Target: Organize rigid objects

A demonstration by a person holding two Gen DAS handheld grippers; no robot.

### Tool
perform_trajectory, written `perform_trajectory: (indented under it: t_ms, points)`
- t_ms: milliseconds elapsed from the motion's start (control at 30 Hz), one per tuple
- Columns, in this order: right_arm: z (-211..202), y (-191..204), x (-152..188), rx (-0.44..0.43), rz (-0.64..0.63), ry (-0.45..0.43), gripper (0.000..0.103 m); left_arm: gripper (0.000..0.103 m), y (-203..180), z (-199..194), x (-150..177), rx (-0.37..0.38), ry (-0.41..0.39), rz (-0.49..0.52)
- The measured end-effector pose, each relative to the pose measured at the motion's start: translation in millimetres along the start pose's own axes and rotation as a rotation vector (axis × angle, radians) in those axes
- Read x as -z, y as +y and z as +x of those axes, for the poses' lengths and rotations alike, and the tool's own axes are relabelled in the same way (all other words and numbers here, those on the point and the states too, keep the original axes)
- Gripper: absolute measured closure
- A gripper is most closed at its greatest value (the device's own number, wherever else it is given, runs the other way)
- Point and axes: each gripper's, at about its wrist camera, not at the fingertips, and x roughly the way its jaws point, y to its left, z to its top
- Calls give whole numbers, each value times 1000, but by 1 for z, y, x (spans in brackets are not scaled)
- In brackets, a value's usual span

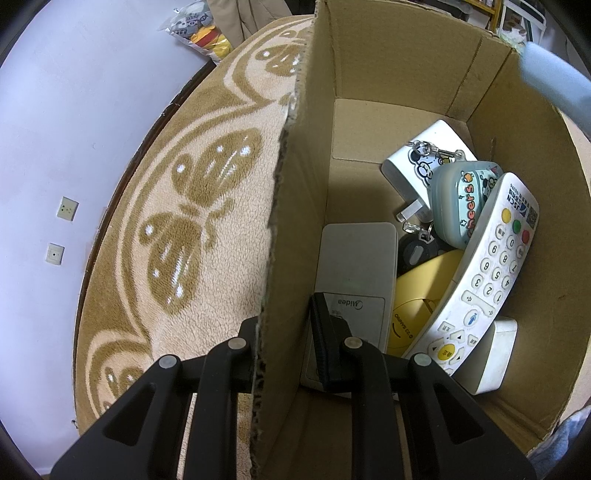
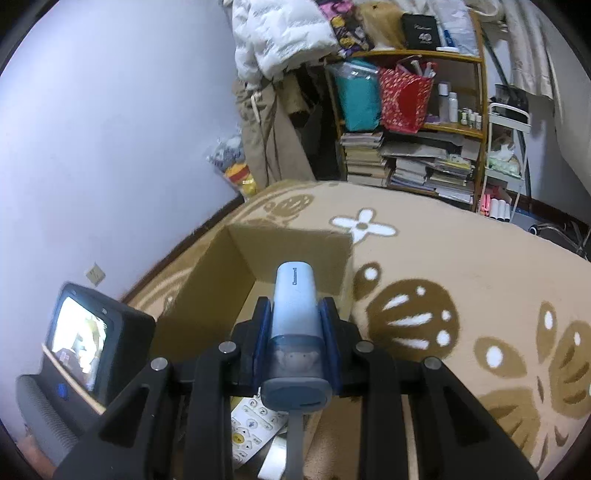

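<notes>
A cardboard box [image 1: 369, 66] stands on a beige butterfly blanket [image 1: 192, 206]. My left gripper [image 1: 284, 332] is shut on the box's near left wall [image 1: 288, 258], one finger outside, one inside. Inside lie a white keypad remote [image 1: 491, 266], a grey Midea remote [image 1: 354, 273], a yellow round case [image 1: 424, 291], a white plug adapter [image 1: 417, 162], a blue-grey "cheers" case [image 1: 461, 203] and keys [image 1: 417, 247]. My right gripper [image 2: 295, 325] is shut on a pale blue cylinder-shaped device [image 2: 295, 317], held above the box [image 2: 221, 295]. That device's tip [image 1: 554, 85] shows over the box's far right corner.
A lilac wall [image 1: 74, 110] with sockets runs along the left. A bagged plush toy [image 1: 199, 29] lies beyond the box. A bookshelf [image 2: 413, 122] with books and bags, hanging clothes [image 2: 273, 55] and a white cart [image 2: 506, 147] stand behind. The left gripper's camera screen [image 2: 81, 339] shows at left.
</notes>
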Motion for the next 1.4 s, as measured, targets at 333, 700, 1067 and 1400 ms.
perform_trajectory:
  t_ms: [333,700,1067,1400]
  points:
    - [22,19,13,23,-53,72,74,85,6,1,0,21,2,-14]
    - [-4,16,11,56,-79,29,71,85,10,-3,0,32,-18,-30]
    - [-41,-23,25,131,-6,36,36,85,4,-20,5,12,-83,-31]
    - [-73,-60,44,182,88,34,2,53,-4,-56,19,62,-189,-2]
